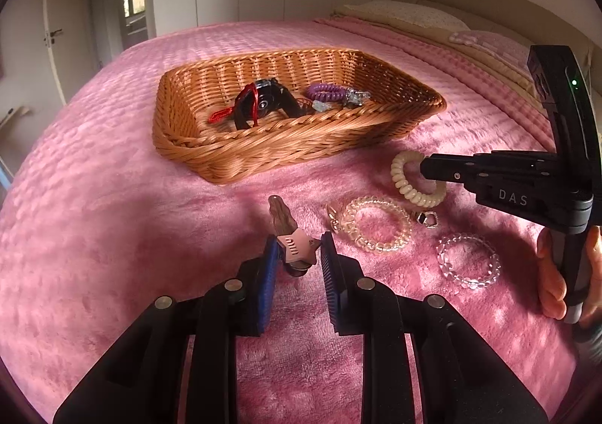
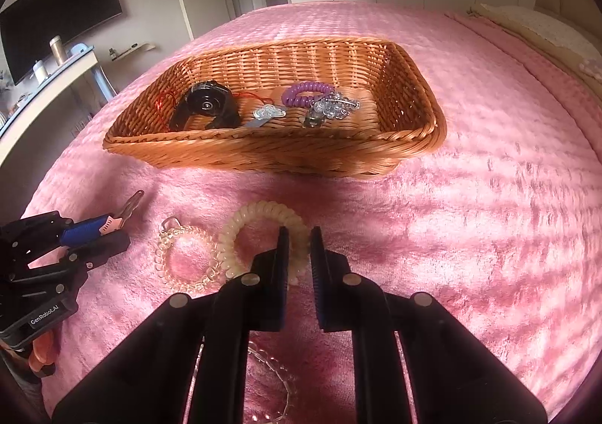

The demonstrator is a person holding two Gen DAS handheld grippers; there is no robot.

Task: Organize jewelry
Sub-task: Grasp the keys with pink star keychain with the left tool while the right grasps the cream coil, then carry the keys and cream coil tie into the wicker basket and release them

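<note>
My left gripper (image 1: 299, 249) is shut on a hair clip (image 1: 291, 241) with a pink tag; its brown tip points toward the wicker basket (image 1: 263, 156). From the right wrist view, the left gripper (image 2: 109, 232) lies low on the bedspread with the clip (image 2: 114, 222) in its blue pads. My right gripper (image 2: 300, 239) is shut on a cream coil bracelet (image 2: 259, 209); the left wrist view shows the right gripper (image 1: 425, 168) nipping that coil (image 1: 399, 175). A clear coil bracelet (image 1: 404, 228) lies loose between the two grippers.
The basket holds a black object with a red cord (image 2: 207, 106), a purple coil bracelet (image 2: 301, 90) and crystal pieces (image 2: 335, 107). On the pink bedspread lie a clear bead bracelet (image 1: 466, 284) and a small dark charm (image 1: 427, 218). Pillows (image 1: 414, 15) sit at the far right.
</note>
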